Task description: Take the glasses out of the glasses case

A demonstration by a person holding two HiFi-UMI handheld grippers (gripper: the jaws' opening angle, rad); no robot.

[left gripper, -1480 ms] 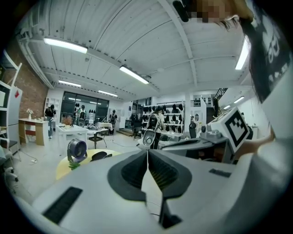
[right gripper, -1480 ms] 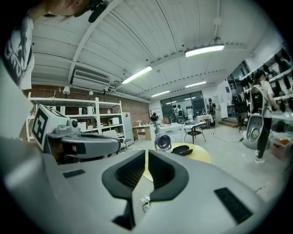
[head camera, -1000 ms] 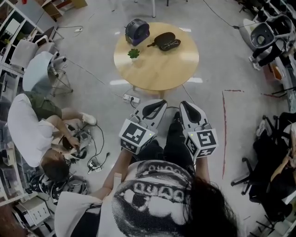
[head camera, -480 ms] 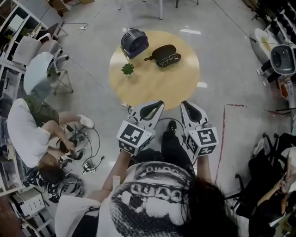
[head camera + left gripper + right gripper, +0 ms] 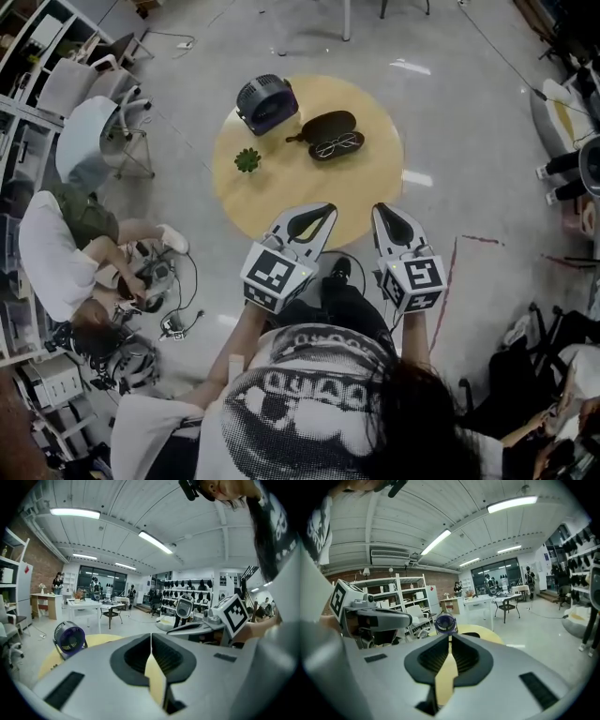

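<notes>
With the left gripper (image 5: 317, 210) and right gripper (image 5: 386, 208) both closed on nothing by the round table's (image 5: 281, 187) near edge, the glasses (image 5: 337, 145) lie in the open glasses case (image 5: 326, 125) far across it, so lifting them without bracing the light case may drag it along.

On the table (image 5: 309, 197), the fan (image 5: 265, 103) stands left of the glasses case (image 5: 328, 134), the plant (image 5: 247, 159) before it.
</notes>
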